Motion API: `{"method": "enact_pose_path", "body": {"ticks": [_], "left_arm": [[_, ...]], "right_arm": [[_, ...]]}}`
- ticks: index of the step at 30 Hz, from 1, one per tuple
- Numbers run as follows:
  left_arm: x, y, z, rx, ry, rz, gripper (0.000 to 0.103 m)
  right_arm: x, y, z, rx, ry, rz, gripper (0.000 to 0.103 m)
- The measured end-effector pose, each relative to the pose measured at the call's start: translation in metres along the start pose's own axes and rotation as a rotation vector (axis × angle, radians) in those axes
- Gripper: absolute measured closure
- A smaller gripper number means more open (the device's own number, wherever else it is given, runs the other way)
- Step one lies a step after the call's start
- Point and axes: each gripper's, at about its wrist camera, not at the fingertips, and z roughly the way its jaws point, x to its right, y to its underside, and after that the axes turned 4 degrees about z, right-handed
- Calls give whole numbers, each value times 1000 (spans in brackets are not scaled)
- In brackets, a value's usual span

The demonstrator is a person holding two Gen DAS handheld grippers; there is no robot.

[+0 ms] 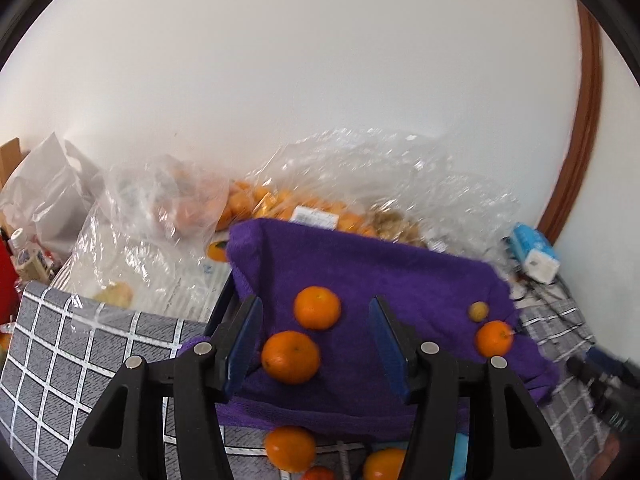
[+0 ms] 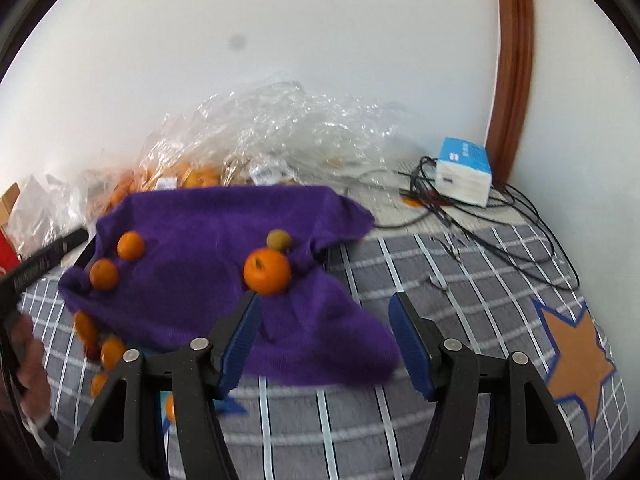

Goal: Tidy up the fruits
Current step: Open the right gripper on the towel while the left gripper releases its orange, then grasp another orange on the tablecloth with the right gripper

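Observation:
A purple towel (image 1: 380, 272) (image 2: 208, 240) lies draped over a box on the grey checked cloth. On it sit two oranges (image 1: 291, 356) (image 1: 317, 307) at the left, and another orange (image 1: 495, 337) (image 2: 267, 271) with a small yellow-green fruit (image 1: 478, 311) (image 2: 279, 239) at the right. More oranges (image 1: 291, 449) (image 2: 112, 352) lie on the cloth in front. My left gripper (image 1: 316, 312) is open above the towel, over the two left oranges. My right gripper (image 2: 326, 308) is open and empty over the towel's right corner.
Clear plastic bags (image 1: 360, 168) (image 2: 288, 128) with more oranges lie by the wall. A blue-and-white tissue pack (image 1: 536, 252) (image 2: 464, 176) and black cables (image 2: 500, 216) sit at the back right. White bags (image 1: 48, 192) stand at the left. An orange star (image 2: 576, 356) marks the cloth.

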Motion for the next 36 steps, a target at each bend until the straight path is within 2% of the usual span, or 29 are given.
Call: {"method": "enact_pose_path", "body": {"ticks": [4, 7, 12, 15, 18, 22, 26, 28, 30, 33, 36], "left_arm": [[0, -3, -25, 18, 0, -24, 50], [-4, 4, -37, -18, 14, -33, 50], [-20, 37, -52, -53, -4, -56, 50], [-32, 65, -54, -55, 4, -91, 50], [-38, 80, -48, -107, -19, -96, 50], [-41, 82, -47, -95, -34, -108, 49], [-47, 85, -42, -134, 7, -149, 49], [-47, 87, -40, -139, -5, -146, 49], [-46, 89, -39, -145, -6, -141, 49], [-42, 90, -39, -146, 12, -125, 49], [-34, 92, -36, -158, 26, -93, 49]], "right_arm": [[-2, 16, -13, -12, -22, -34, 44], [-10, 29, -17, -14, -37, -63, 46], [-28, 53, -8, -73, -148, -74, 47], [-43, 70, 1, -112, -175, -96, 47], [-57, 78, 1, -110, -174, -154, 47], [-67, 78, 5, -115, -160, -207, 47], [-72, 79, 18, -153, -169, -216, 47], [-74, 80, 25, -174, -157, -215, 52], [-72, 78, 23, -168, -171, -200, 69], [-62, 74, 18, -148, -179, -163, 69], [-47, 66, 12, -114, -147, -152, 69]]}}
